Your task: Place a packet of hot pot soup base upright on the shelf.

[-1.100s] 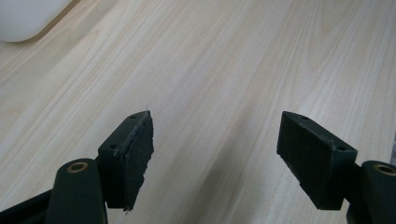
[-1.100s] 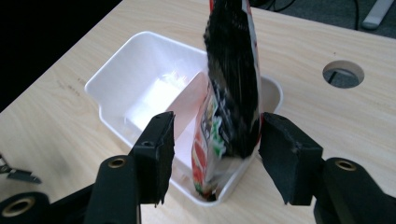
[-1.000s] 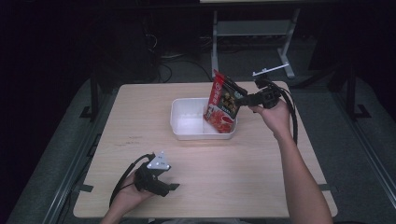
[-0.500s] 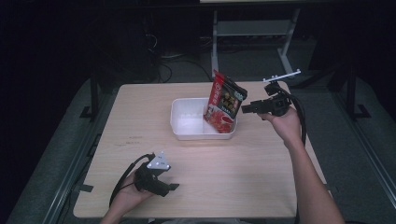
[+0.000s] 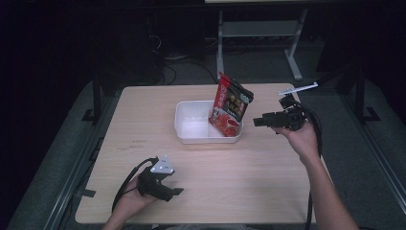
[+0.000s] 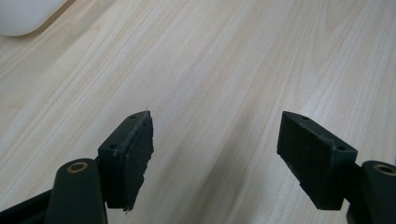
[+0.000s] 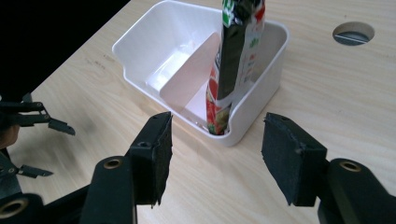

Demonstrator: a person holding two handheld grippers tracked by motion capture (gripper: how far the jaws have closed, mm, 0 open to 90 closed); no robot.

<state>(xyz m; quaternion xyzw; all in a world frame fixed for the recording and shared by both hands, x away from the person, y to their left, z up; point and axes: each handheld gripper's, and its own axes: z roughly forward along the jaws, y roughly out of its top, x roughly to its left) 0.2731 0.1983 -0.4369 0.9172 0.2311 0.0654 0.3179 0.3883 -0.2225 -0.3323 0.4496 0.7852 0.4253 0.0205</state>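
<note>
right tool (image 5: 259,121) gapes beside pouch (image 5: 231,111) standing in bin (image 5: 191,128)

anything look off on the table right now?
Only the red pouch: it stands on end in the white bin, leaning at the right end, most of it above the rim. Both grippers are open and apart from it.

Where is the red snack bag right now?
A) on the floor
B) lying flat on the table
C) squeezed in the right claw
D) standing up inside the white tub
D: the red snack bag stands upright in the white tub, leaning at its right end, while the right claw hangs open beside it, apart from the bag.
</note>
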